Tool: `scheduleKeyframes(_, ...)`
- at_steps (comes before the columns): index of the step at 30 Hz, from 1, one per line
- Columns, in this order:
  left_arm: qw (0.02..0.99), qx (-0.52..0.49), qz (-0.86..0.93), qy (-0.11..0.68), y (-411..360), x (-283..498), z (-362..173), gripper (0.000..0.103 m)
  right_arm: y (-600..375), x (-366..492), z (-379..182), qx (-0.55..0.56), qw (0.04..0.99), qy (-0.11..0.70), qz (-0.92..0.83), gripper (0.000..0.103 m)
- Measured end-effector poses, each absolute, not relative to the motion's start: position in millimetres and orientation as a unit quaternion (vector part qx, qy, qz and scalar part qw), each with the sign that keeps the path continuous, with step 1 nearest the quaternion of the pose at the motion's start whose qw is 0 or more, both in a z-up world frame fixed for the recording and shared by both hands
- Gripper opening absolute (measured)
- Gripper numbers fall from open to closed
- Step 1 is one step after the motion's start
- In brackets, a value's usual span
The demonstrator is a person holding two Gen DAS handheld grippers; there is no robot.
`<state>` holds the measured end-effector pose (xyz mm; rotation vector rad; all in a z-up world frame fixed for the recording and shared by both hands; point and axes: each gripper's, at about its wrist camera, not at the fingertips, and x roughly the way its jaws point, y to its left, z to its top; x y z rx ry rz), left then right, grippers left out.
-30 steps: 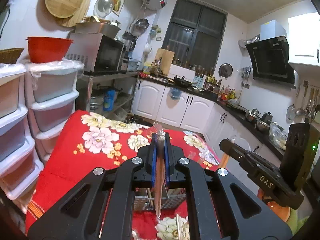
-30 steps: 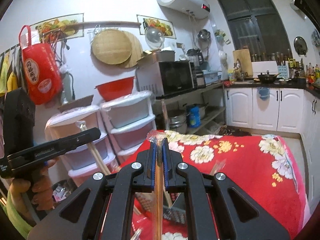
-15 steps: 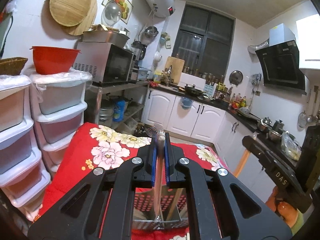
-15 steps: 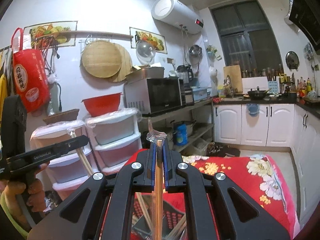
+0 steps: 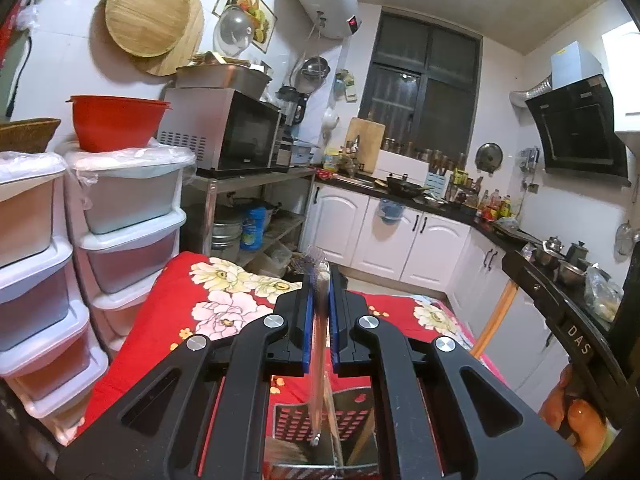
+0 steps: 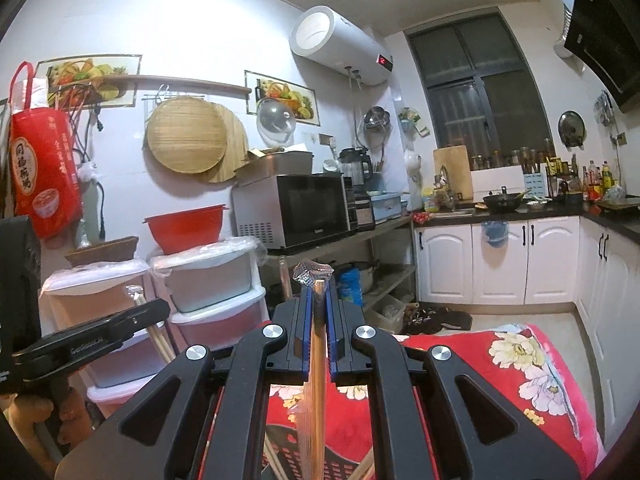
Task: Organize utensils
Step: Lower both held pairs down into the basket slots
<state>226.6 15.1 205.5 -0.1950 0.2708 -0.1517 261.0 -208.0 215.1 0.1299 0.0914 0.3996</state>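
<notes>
My left gripper (image 5: 320, 276) is shut on a pair of chopsticks (image 5: 318, 380) in a clear plastic sleeve. They hang down into a perforated metal utensil holder (image 5: 292, 420) on the red flowered tablecloth (image 5: 224, 304). My right gripper (image 6: 318, 292) is shut on wooden chopsticks (image 6: 316, 380) in a crinkled wrapper, above the same holder (image 6: 288, 456), where other chopsticks stand. In the left wrist view the right gripper (image 5: 510, 260) appears at the right with its chopsticks (image 5: 496, 316). In the right wrist view the left gripper (image 6: 164, 306) is at the left.
Stacked plastic drawers (image 5: 128, 216) with a red bowl (image 5: 116, 124) on top stand left of the table. Behind are a microwave (image 5: 224, 136) on a metal shelf, white cabinets (image 5: 400, 240) and a crowded counter. A person's hand (image 5: 576, 412) holds the right gripper.
Both grippers have swung with their chopsticks still held. The table has dropped lower in both views, and the holder looms larger under the left gripper.
</notes>
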Motion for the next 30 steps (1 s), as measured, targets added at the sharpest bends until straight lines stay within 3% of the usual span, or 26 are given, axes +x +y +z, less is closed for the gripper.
scheduleKeyframes(30,0.972,-0.089,-0.081,0.202,4.1,255.9,139.4,0.002,-185.1,292.7,132.4,0.065,0.977,0.081,0.189,0.006)
